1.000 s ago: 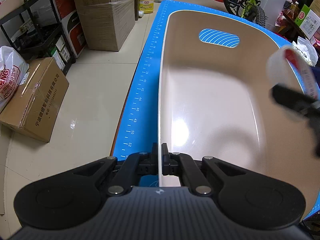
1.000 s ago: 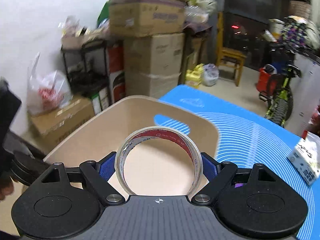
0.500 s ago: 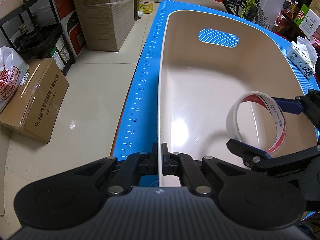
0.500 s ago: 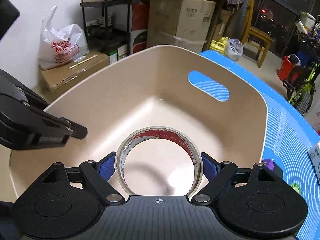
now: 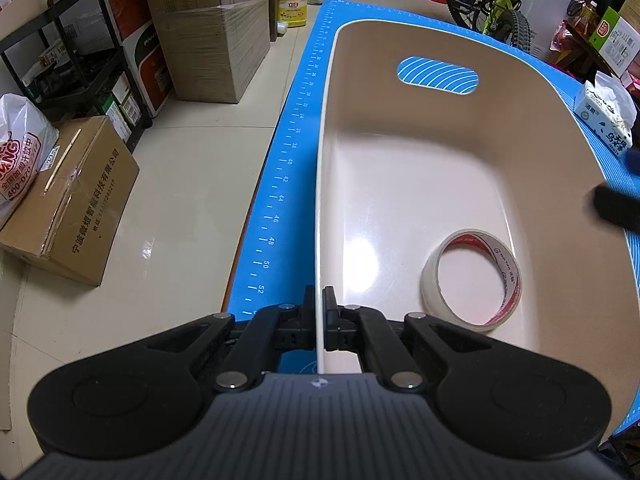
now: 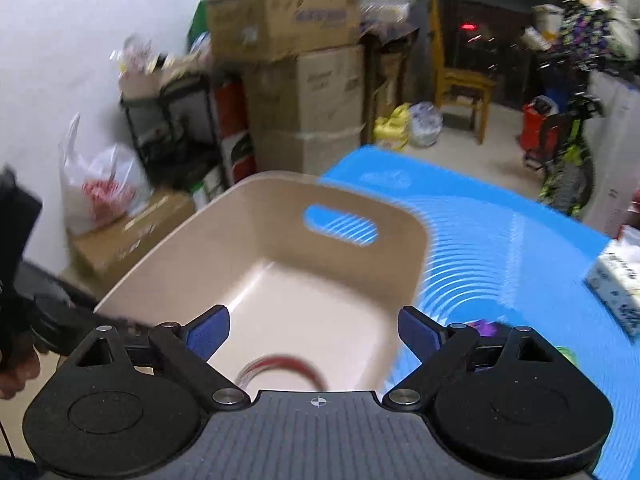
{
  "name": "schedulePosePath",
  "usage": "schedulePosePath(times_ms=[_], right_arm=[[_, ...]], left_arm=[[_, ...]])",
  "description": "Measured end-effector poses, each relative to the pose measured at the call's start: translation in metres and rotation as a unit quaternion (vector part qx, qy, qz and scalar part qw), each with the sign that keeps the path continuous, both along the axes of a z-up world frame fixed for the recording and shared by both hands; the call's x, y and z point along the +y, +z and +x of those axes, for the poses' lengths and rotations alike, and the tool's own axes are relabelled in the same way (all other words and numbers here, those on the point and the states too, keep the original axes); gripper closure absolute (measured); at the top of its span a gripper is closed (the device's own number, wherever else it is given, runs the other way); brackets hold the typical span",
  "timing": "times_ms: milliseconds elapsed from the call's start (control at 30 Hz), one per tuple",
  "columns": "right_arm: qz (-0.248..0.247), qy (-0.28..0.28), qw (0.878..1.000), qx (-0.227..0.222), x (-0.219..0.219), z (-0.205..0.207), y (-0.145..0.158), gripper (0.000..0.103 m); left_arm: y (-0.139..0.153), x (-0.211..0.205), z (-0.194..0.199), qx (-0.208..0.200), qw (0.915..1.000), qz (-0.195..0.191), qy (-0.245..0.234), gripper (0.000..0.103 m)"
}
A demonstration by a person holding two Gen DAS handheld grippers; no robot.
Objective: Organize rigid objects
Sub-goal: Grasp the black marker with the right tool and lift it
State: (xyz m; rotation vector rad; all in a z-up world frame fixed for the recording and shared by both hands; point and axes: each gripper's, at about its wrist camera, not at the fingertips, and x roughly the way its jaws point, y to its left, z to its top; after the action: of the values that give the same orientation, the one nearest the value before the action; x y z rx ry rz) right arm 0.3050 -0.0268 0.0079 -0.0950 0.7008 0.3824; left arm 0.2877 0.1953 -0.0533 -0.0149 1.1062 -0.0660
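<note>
1 item binned: tape roll (image 5: 472, 278) lies flat on the bin (image 5: 400, 168) floor, right of the left gripper (image 5: 319, 312) jaws.
Left jaws: clamped on the bin's rim.
Right gripper (image 6: 314, 330) jaws: just widened, empty; should clear the bin before the next pick.

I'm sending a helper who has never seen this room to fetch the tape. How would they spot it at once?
Find the blue mat on the table, then the big beige tub standing on it. The tape roll lies on the tub's floor near one end: a whitish ring with a red printed core, the only thing inside the tub.
</note>
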Motion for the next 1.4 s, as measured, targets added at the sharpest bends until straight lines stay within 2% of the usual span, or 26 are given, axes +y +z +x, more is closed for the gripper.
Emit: schedulePosePath(times_ms=[100,233,433,567,767,933,1033,1167,1200,1267,1367,1400], right_arm=[[0.010,-0.041,0.999,-0.014,-0.035,-0.003,0.009,0.010],[0.005,-0.104,0.994,-0.015,-0.081,0.000,0.006,0.009],[-0.006,-0.191,0.982,-0.006,-0.137,0.004,-0.023,0.011],[-0.002,-0.238,0.971,0.022,-0.165,0.009,-0.050,0.012],[0.015,-0.294,0.952,0.085,-0.178,0.017,-0.098,0.019],[0.017,-0.316,0.942,0.115,-0.178,0.023,-0.122,0.025],[0.012,-0.316,0.940,0.127,-0.178,0.026,-0.131,0.029],[-0.013,-0.314,0.942,0.119,-0.167,0.024,-0.132,0.031],[-0.017,-0.311,0.943,0.117,-0.164,0.023,-0.133,0.035],[-0.024,-0.313,0.943,0.112,-0.162,0.022,-0.133,0.037],[-0.027,-0.315,0.943,0.102,-0.162,0.018,-0.132,0.046],[-0.027,-0.314,0.944,0.099,-0.162,0.017,-0.131,0.056]], left_arm=[[0.000,0.000,0.000,0.000,1.0000,0.000,0.000,0.100],[0.000,0.000,0.000,0.000,1.0000,0.000,0.000,0.100],[0.000,0.000,0.000,0.000,1.0000,0.000,0.000,0.100],[0.000,0.000,0.000,0.000,1.0000,0.000,0.000,0.100],[0.001,0.002,0.000,0.001,1.0000,-0.001,0.001,0.100],[0.001,0.003,0.001,0.001,1.0000,-0.002,0.001,0.100],[0.001,0.002,0.000,0.001,1.0000,-0.002,0.001,0.100],[0.001,0.002,0.000,0.000,1.0000,-0.002,0.001,0.100],[0.001,0.002,0.000,0.000,1.0000,-0.002,0.001,0.100],[0.001,0.002,0.000,0.000,1.0000,-0.002,0.001,0.100],[0.001,0.002,0.000,0.000,1.0000,-0.002,0.001,0.100],[0.001,0.002,0.000,0.000,1.0000,-0.003,0.001,0.100]])
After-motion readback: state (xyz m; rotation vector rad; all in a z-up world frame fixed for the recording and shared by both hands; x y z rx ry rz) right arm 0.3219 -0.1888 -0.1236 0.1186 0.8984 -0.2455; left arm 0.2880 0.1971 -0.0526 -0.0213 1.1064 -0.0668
